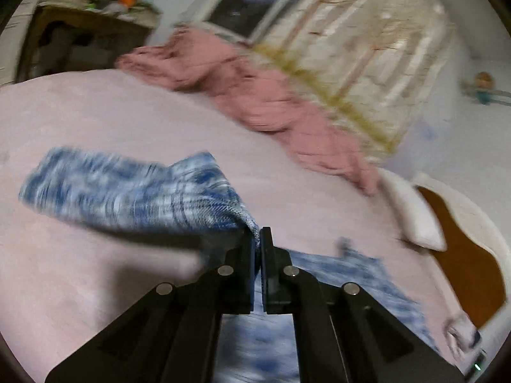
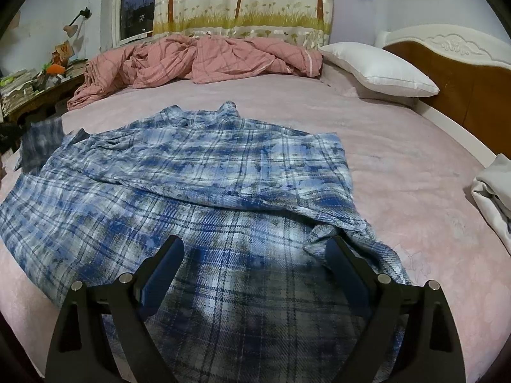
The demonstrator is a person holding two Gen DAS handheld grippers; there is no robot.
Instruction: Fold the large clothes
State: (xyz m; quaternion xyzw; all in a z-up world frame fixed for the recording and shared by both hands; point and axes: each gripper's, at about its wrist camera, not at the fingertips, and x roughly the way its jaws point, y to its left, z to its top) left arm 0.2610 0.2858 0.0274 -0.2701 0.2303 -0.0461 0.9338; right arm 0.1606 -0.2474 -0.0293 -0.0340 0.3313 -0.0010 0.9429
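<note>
Presently, left gripper (image 1: 258, 234): jaws pressed together on a corner of the plaid shirt (image 1: 134, 188), lifting that part off the bed; view blurred.
Right gripper (image 2: 255, 249): jaws wide apart, poised over the near hem, nothing between the pads.
Plaid shirt (image 2: 198, 172): blue and white, spread across the pink bedsheet (image 2: 399, 146), collar toward the far side, right edge bunched up.
Surroundings: rumpled pink quilt (image 2: 204, 60) along the far edge; white pillow (image 2: 377, 68) by the headboard (image 2: 463, 73); patterned curtain (image 2: 242, 3) behind; cluttered desk (image 2: 35, 86) at left.
</note>
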